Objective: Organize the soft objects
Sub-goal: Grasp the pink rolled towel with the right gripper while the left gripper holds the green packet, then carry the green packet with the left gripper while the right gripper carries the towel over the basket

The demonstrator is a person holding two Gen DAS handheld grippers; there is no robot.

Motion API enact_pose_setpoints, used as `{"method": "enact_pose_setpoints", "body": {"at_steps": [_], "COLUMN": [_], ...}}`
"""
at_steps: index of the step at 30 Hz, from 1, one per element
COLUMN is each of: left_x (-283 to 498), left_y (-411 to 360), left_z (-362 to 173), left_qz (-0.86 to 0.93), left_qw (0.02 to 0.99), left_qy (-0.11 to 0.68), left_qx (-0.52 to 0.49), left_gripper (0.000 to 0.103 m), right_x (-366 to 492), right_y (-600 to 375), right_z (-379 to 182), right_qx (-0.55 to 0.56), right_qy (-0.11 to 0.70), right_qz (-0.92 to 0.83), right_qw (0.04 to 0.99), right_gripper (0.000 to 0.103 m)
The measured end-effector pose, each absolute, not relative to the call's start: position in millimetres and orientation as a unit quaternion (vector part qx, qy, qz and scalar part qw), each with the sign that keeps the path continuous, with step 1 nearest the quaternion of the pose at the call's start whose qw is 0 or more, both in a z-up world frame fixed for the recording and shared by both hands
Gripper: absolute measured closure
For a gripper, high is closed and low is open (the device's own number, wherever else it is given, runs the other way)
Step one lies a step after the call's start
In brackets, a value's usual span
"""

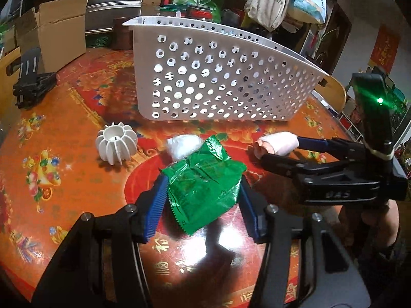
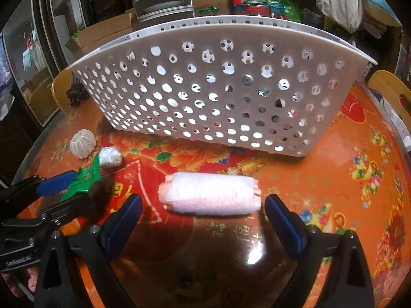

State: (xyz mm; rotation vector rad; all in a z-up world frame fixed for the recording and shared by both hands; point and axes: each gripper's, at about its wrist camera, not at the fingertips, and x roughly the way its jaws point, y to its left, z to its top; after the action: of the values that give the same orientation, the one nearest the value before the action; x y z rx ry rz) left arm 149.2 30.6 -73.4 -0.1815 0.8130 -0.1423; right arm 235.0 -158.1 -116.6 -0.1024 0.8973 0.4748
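My left gripper (image 1: 203, 179) is shut on a crinkly green packet (image 1: 205, 192), its blue pads pressing both sides just above the table; the right wrist view shows this gripper (image 2: 79, 187) and the packet (image 2: 86, 178) at the left. A pink rolled cloth (image 2: 213, 193) lies on the table. My right gripper (image 2: 204, 202) stands open around the roll, one finger off each end, not touching. In the left wrist view the roll (image 1: 278, 143) sits between the right gripper's (image 1: 281, 150) fingers. A small white wrapped bundle (image 1: 183, 145) lies just beyond the packet.
A white perforated basket (image 1: 218, 82) stands behind the objects, its holed wall (image 2: 218, 89) facing me. A white ribbed plastic ball (image 1: 117, 145) rests at the left. The red and orange patterned table (image 2: 334, 179) has cardboard boxes (image 1: 61, 28) and bags beyond its far edge.
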Motion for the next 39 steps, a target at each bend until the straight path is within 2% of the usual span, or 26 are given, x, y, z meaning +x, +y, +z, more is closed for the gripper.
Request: {"method": "enact_pose_setpoints", "body": {"at_steps": [7,10,31,39], "left_x": [149,148,145,136], "left_y": [31,30,22,20], "left_z": [-74,-74,-71,-45], "left_qz": [-0.073,-0.073,-0.050,-0.043], "left_qw": [0.912,0.912,0.922,0.929], "left_qy": [0.394,0.392,0.380,0.363], "left_qx": [-0.091,-0.091,-0.061,-0.050], "left_gripper": [0.052,0.052,0.052,0.052], "right_x": [237,237,213,191], "right_y": [-149,-146,-175,-205], "right_z": [-119,-119,-107,-78], "right_qx": [-0.074,-0.077,-0.057,-0.027], "right_qy": [0.427,0.426,0.396,0.368], "right_qz": [0.205,0.202,0.229,0.243], "right_qw": [0.878,0.879,0.887,0.897], "right_gripper": [0.026,0.028,0.028,0.028]}}
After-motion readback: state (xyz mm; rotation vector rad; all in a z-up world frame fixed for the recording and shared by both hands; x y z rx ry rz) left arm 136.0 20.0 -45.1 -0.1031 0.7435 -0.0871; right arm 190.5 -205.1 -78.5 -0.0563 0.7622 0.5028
